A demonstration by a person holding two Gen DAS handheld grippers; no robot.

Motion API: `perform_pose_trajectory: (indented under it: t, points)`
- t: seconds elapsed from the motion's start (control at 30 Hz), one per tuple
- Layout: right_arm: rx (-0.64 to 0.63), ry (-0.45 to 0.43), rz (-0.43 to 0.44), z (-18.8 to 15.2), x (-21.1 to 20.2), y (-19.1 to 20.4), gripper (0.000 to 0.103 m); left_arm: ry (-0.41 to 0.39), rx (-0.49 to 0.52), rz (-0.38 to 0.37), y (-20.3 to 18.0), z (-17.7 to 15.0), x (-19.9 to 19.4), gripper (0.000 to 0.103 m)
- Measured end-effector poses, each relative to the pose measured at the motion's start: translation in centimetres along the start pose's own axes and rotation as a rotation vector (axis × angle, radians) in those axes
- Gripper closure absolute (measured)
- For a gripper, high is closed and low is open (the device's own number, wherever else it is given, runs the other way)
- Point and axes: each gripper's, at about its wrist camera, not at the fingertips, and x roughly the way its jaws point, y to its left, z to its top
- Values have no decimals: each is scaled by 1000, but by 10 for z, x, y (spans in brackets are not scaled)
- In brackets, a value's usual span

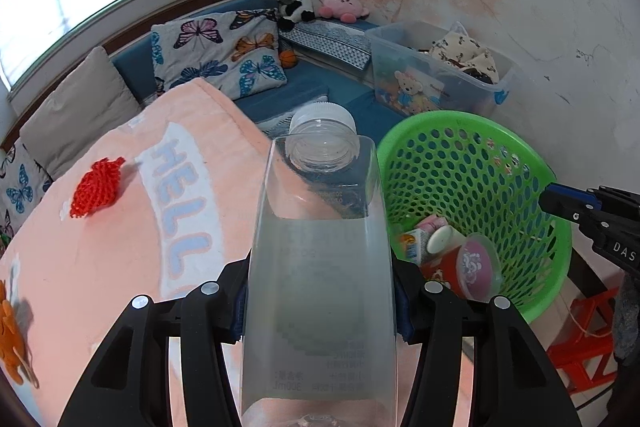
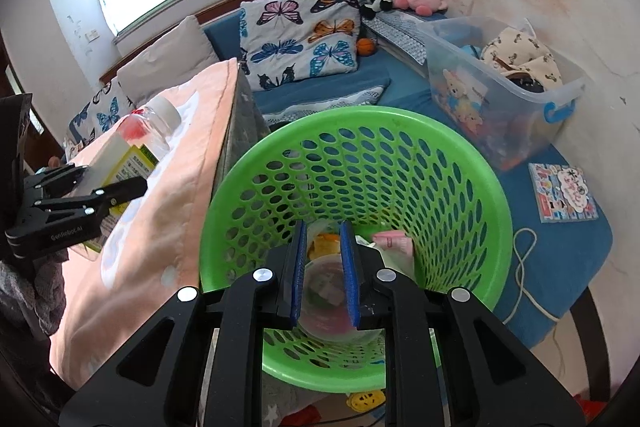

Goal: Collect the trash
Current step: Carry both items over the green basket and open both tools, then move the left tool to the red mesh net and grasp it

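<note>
Lettering first: "HELL" in pale blue runs across the peach blanket below me, the black body of my right gripper carries "DAS" as seen from my left camera, and my left gripper reads "Genrobot.AI" from the right camera. My left jaws are clenched on a clear plastic bottle with a white cap; its label shows faint reversed print ending in "300mL", and from the other side it looks yellow-green. The bottle hangs over the blanket's edge, just beside the green basket. Inside the basket lie a pink-lidded clear cup, a small carton and a red wrapper. My right jaws are pressed nearly together, empty, just above the basket's rim. A clear storage bin on the blue mattress holds a teddy-bear picture and patterned cloth. A red mesh sleeve rests on the blanket.
</note>
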Motion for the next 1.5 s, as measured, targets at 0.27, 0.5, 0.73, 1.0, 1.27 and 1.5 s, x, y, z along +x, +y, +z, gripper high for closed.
perform_pose_trajectory:
  t: [0.27,0.5,0.73,1.0,1.27,1.5]
  points:
    - [23,-26,-24,-2,-14,-11,66,16,29,-73,-38,13,11,50]
    - [24,-23,-38,-4,-17,-19,63,45,39,-138,-73,20,25,47]
    - [19,-34,-57,-2,-21,-21,55,21,55,-127,-76,23,16,38]
    - [12,-46,-48,4,-17,-12,51,5,-10,-38,-22,24,5,38]
    - [4,-46,-39,10,-11,0,42,-8,-84,32,32,22,0,38]
    - [-14,-45,-37,14,-5,12,39,-4,-140,102,85,18,7,38]
